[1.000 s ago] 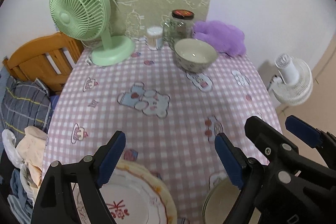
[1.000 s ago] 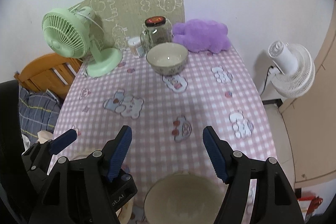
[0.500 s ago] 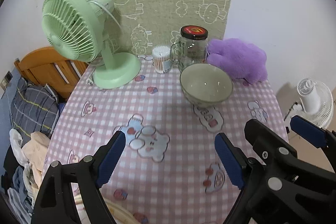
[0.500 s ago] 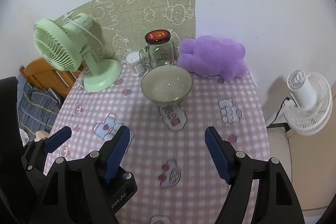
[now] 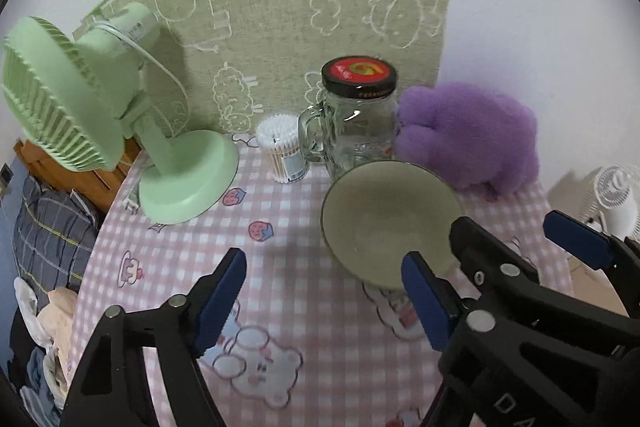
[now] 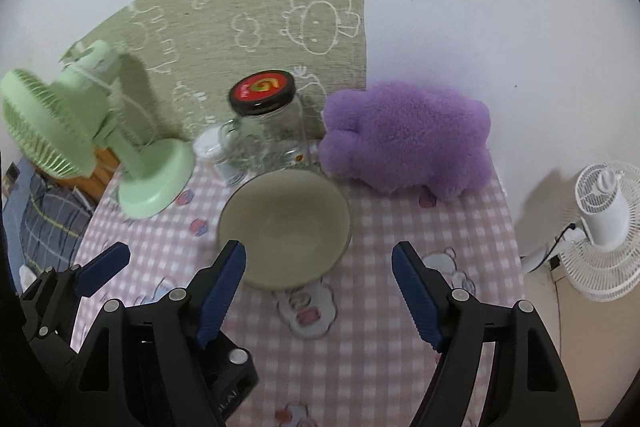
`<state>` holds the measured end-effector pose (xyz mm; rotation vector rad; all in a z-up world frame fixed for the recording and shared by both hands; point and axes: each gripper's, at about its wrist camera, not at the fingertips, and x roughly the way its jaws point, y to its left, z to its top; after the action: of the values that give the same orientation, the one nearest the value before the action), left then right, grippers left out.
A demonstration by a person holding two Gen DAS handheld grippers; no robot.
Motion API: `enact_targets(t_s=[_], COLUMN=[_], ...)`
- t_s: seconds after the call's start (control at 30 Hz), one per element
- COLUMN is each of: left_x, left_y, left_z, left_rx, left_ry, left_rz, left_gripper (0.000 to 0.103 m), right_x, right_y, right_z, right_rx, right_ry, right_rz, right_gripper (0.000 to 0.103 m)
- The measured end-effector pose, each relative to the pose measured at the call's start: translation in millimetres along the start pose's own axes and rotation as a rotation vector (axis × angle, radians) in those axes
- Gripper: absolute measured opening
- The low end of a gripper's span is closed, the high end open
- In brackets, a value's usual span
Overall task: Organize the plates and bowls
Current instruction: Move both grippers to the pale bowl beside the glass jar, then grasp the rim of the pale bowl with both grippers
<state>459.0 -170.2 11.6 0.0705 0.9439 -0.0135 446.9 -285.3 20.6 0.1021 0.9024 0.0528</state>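
A pale cream bowl [image 5: 384, 223] [image 6: 284, 227] stands upright and empty on the pink checked tablecloth [image 5: 304, 291], near the back of the table. My left gripper [image 5: 324, 297] hovers just short of it. Its jaws are closing with nothing pressed between them, and its right finger [image 5: 424, 301] overlaps the bowl's near rim. My right gripper [image 6: 318, 287] is open and empty, with the bowl just ahead and slightly left of its gap. The two grippers sit close side by side. No plate is in view.
Behind the bowl stand a glass jar [image 5: 358, 119] with a black-and-red lid, a tub of cotton swabs [image 5: 282, 149] and a purple plush [image 5: 468, 139]. A green fan [image 5: 120, 131] stands at the back left. A white fan [image 6: 600, 227] stands off the table's right edge, and clothes lie at the left.
Both grippers moved forward across the table toward the far bowl, which now looks much larger. The plate and the second bowl at the near edge dropped out of view. The left jaws narrowed a little.
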Motion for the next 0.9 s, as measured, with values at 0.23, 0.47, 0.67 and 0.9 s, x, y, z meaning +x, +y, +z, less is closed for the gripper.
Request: enact_targets(t_s=[0.23,0.47,0.67,0.9], left_x=[43.8,72.1,84.0,93.2], left_y=[2.7,0.6,-2.2,-7.7], left_z=[6.0,9.4,11.0,14.1], left_rx=[-0.033,-0.039,-0.025,-0.018], left_ry=[0.036,0.053,0.053,0.061], left_rz=[0.004,-0.003,-0.012,0.002], left_gripper=[0.06,0.039,0.033,0.021], right_x=[45.5,78.9,97.4,111.0], right_y=[-3.9,-8.1,-12.5,-15.7], right_z=[10.5,13.1,14.1,12.6], right_rx=[0.003,0.018,0.018,0.027], right_ry=[0.008,0.029,0.033,0.047], right_rz=[-0.017,-0.016,-0.016,-0.016], right_gripper=[0.07,0.053,0.045,0.026])
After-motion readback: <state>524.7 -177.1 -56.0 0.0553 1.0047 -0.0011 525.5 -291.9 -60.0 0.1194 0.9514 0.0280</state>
